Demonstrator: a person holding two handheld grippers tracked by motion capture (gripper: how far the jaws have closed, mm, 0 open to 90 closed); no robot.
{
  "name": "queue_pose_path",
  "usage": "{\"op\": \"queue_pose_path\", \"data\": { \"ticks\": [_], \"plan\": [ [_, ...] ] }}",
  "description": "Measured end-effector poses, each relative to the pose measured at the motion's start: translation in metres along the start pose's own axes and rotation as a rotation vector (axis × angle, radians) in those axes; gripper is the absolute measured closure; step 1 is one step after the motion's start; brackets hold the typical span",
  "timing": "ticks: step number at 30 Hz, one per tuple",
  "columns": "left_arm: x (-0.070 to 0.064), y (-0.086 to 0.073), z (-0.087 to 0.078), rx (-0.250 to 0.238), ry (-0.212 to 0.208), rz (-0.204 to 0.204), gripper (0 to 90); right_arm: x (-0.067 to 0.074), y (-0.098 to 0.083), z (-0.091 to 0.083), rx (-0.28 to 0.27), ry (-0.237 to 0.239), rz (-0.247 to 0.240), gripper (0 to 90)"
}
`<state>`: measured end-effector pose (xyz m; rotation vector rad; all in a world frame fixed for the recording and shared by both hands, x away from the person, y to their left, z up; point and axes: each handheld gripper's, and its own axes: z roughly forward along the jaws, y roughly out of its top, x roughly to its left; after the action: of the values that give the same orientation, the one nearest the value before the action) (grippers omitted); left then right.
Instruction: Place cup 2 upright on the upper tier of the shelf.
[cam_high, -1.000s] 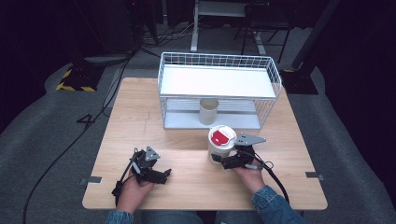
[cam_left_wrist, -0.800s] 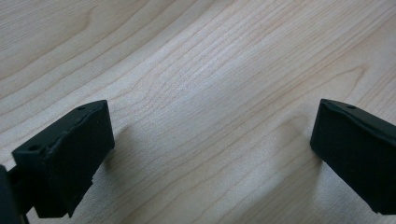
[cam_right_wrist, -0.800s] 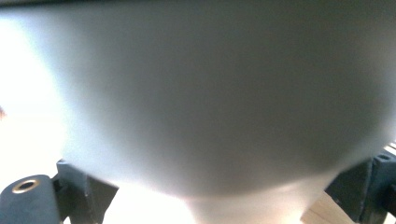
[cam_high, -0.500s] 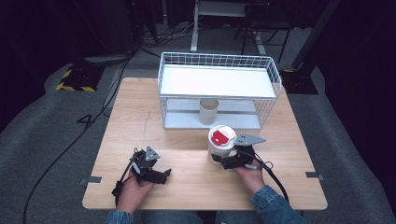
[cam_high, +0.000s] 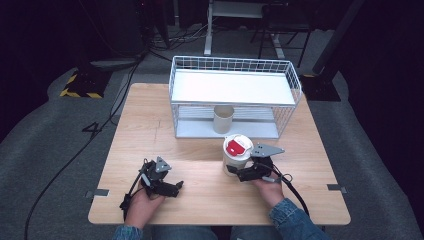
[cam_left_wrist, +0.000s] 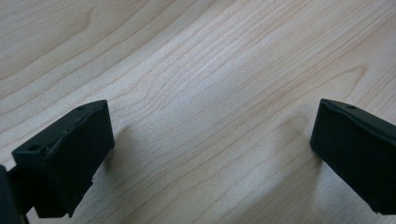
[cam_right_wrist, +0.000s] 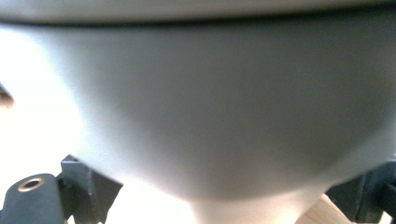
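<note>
Left hand-held gripper (cam_high: 172, 185): jaws spread wide over bare light wooden desk (cam_high: 150, 135), near its front edge.
Right hand-held gripper (cam_high: 235, 170): jaws clasping the white cylindrical container with red-marked lid (cam_high: 237, 153), upright right of centre.

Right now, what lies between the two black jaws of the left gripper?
Nothing: the left gripper is open, and in the left gripper view the stretch between its jaws is bare light wooden table.
</note>
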<state>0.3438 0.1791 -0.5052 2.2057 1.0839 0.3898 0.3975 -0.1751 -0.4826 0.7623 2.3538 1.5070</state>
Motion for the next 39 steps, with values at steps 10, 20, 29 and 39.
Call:
{"op": "queue_pose_path", "data": {
  "ticks": [10,20,29,39],
  "plan": [
    [0.000,0.000,0.000,0.001,0.000,0.000,0.2,0.003,0.002,-0.003,-0.014,-0.012,-0.037,12.1],
    [0.000,0.000,0.000,0.001,0.000,0.000,0.2,0.003,0.010,-0.013,-0.043,-0.008,-0.034,12.1],
    [0.000,0.000,0.000,0.001,0.000,0.000,0.2,0.003,0.022,-0.026,-0.041,-0.006,-0.043,12.2],
    [0.000,0.000,0.000,0.001,-0.001,0.000,0.1,0.006,0.040,-0.036,-0.052,0.003,-0.062,12.2]
  ]
}}
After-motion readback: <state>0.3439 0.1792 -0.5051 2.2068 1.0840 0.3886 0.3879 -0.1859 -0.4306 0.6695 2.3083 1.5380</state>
